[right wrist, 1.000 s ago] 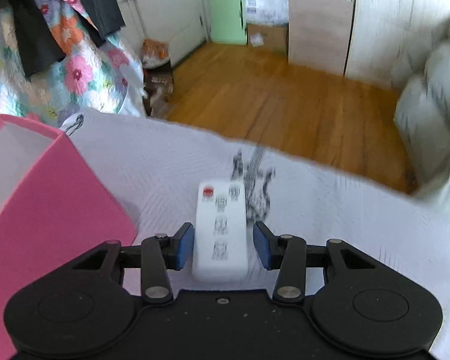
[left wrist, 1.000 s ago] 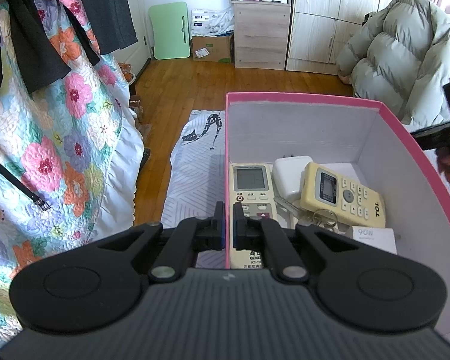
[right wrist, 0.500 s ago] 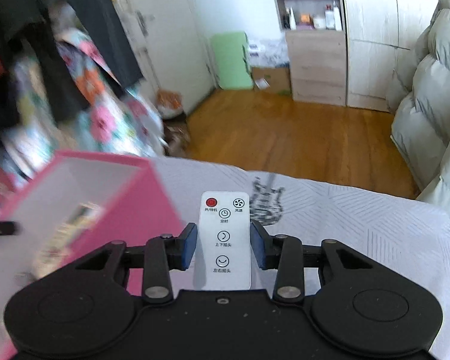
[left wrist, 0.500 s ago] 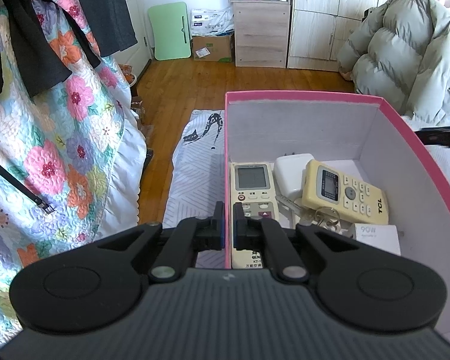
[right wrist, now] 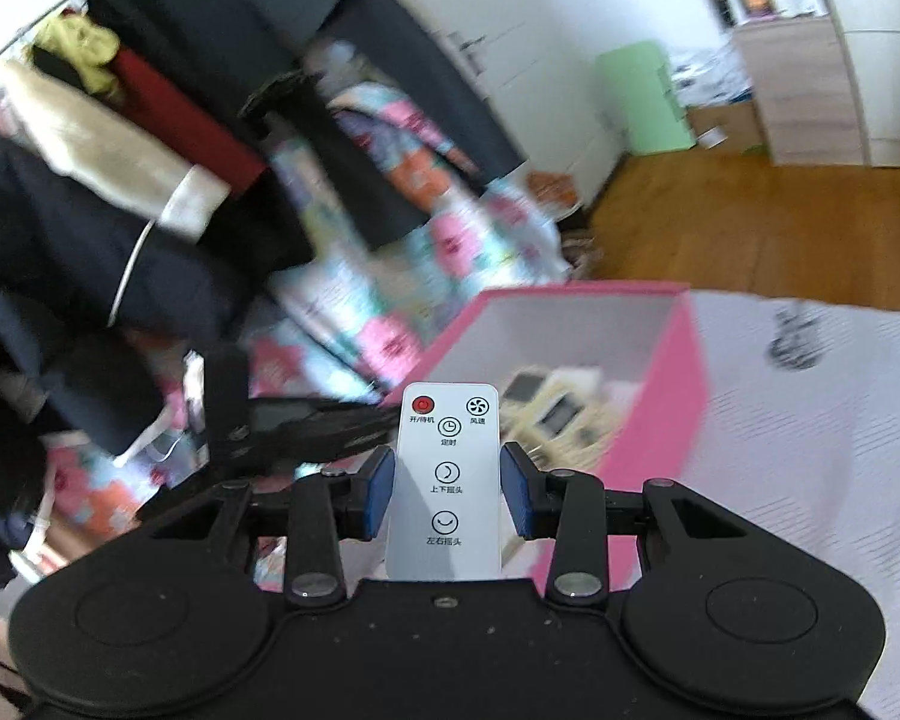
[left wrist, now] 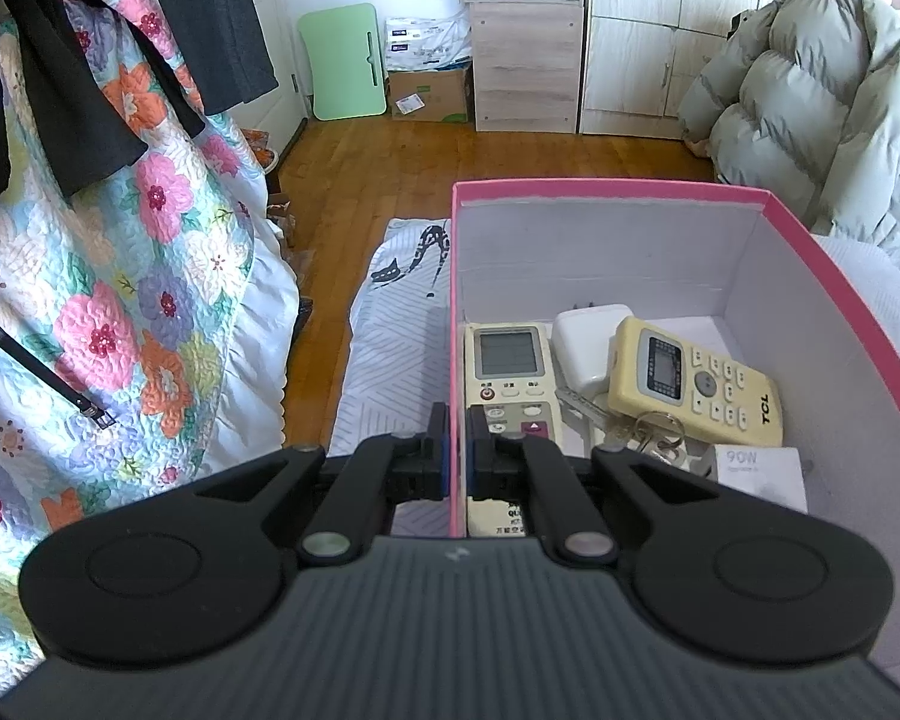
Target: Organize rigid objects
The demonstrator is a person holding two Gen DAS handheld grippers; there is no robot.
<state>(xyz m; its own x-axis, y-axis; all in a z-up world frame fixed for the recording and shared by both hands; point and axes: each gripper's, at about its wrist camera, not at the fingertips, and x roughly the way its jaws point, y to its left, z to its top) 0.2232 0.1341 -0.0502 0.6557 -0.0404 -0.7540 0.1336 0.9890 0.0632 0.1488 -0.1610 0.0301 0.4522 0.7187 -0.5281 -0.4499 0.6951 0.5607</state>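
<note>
You have lifted your right gripper (right wrist: 448, 486) up off the white bed cover (right wrist: 810, 450) since a second ago, and it now hangs near the pink box (right wrist: 678, 372) with the white remote (right wrist: 447, 480) squeezed tight between its two blue pads. The remote is flat and thin, with one red button at its top left and four round signs in black. Your left gripper (left wrist: 457, 450) has not moved; it is pinched shut on the left wall of the pink box (left wrist: 630, 187). Inside the box lie two remotes, one grey-white remote (left wrist: 510, 384) along the left wall and one yellow remote (left wrist: 693, 381) toward the right wall, with one white charger (left wrist: 585, 345) between them and a key ring (left wrist: 657, 426) just below it.
</note>
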